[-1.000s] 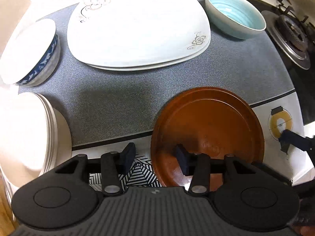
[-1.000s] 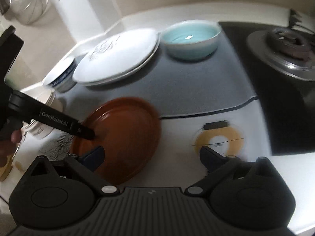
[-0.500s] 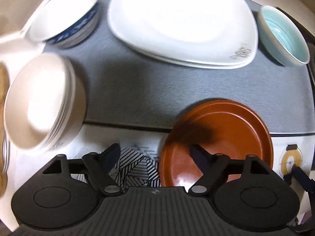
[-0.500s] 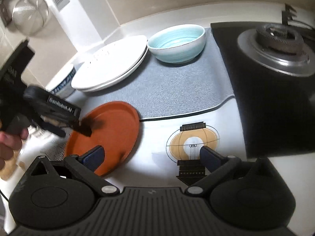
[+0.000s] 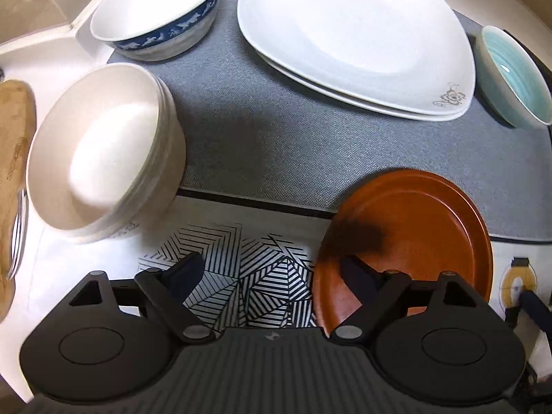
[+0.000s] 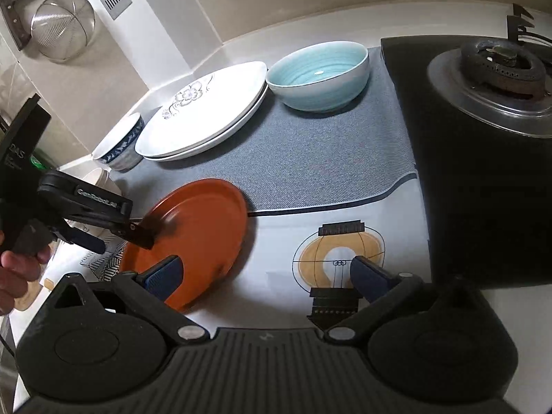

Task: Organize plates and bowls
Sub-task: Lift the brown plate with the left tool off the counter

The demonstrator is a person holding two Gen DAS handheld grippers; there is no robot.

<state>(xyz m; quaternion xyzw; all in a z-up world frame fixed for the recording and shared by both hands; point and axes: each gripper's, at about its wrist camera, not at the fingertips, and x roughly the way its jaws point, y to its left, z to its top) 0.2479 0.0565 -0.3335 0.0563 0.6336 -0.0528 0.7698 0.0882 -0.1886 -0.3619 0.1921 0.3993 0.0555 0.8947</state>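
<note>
A brown plate [image 5: 414, 227] [image 6: 196, 231] lies flat, half on the grey mat [image 5: 276, 138]. My left gripper [image 5: 270, 274] [image 6: 117, 241] points down at its left rim with jaws opening. The rim lies between the fingers, but no pad presses on it. My right gripper [image 6: 265, 276] stands open, its left finger over the plate's near edge and nothing held. On the mat sit two stacked white flower plates [image 5: 355, 34] [image 6: 207, 110], a blue-patterned bowl [image 5: 155, 17] [image 6: 120, 145] and a teal bowl [image 5: 514, 76] [image 6: 317, 76]. Stacked cream bowls [image 5: 103, 151] stand at the left.
A gas burner [image 6: 493, 69] on a black hob fills the right. A wooden board [image 5: 13, 158] lies at the far left, and a wire strainer [image 6: 63, 24] hangs on the wall. A hand [image 6: 13, 272] holds the left gripper. A printed sheet [image 6: 338, 262] covers the counter front.
The left gripper's jaws have spread wide and let go of the brown plate's rim. It rolled and shifted left, bringing the cream bowls into view. The plate now lies still.
</note>
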